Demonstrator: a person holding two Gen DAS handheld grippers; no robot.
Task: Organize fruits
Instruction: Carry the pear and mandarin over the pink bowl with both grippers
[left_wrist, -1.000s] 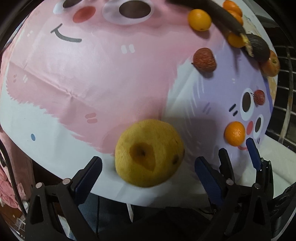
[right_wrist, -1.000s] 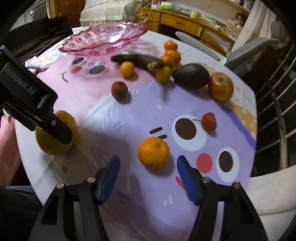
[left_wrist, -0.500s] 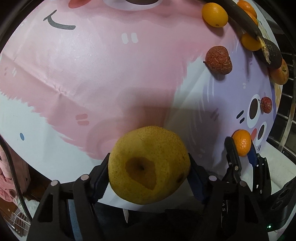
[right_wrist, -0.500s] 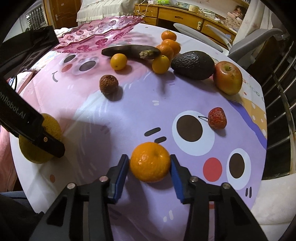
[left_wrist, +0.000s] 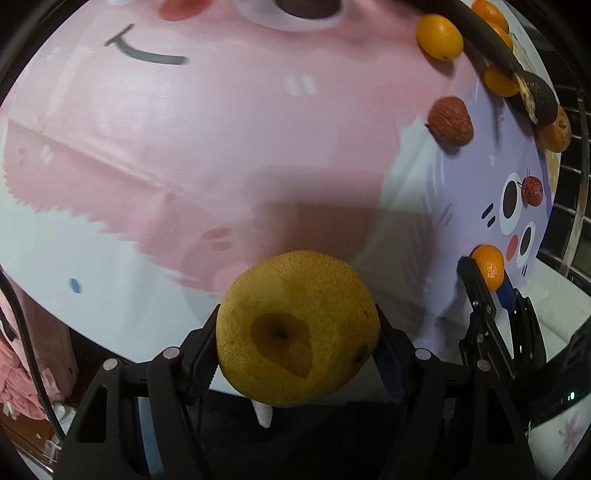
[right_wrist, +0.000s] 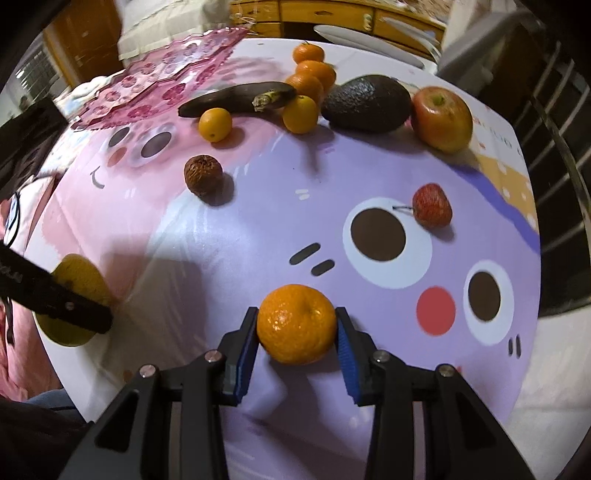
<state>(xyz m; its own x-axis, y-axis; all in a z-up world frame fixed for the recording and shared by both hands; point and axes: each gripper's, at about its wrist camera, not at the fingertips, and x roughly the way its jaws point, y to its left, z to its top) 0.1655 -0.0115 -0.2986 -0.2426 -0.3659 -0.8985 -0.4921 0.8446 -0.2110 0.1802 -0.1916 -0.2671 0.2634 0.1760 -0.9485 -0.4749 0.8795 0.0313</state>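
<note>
Yellow round pear clamped in left gripper at near desk edge. Jaws just closed in. Right gripper squeezing round orange tangerine on cartoon-print desk. Beyond: brown shrivelled fruit, dark avocado, pink glass bowl.

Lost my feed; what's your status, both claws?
Left claw shut on yellow pear. Right claw shut on mandarin. Both just closed. Pink dish beyond; path clear.
</note>
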